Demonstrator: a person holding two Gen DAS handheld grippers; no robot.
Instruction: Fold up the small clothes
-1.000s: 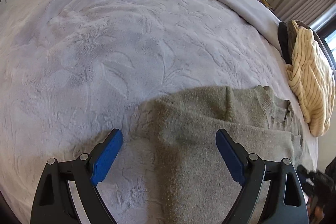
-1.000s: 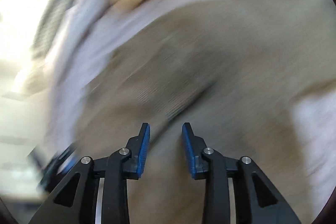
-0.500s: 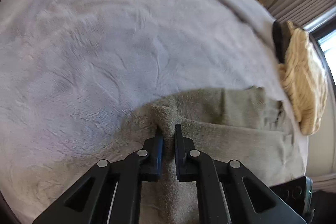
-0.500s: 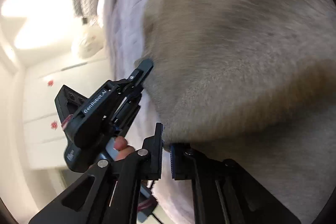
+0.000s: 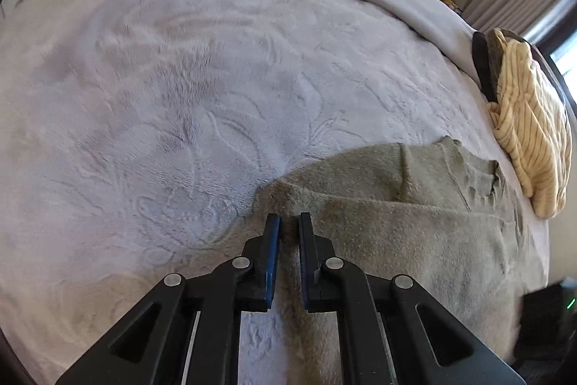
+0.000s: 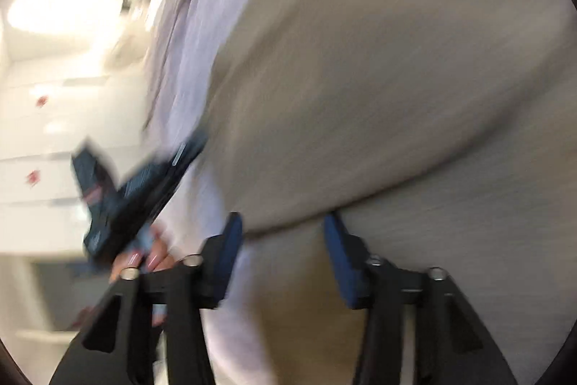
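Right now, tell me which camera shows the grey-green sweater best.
Left wrist view: the grey-green sweater lies sharp on the bedspread, neckline visible, left gripper pinching its edge. The right wrist view shows only blurred knit.

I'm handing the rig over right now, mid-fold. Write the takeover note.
Left gripper: fingers nearly shut, pinching the edge of the grey sweater.
Right gripper: open, at a folded edge of the sweater; that view is blurred.
The sweater lies on the lilac blanket; a striped cream garment lies beyond it.
Done: one layer lies folded over.
Left: finish the fold, flatten; the striped garment probably comes next.
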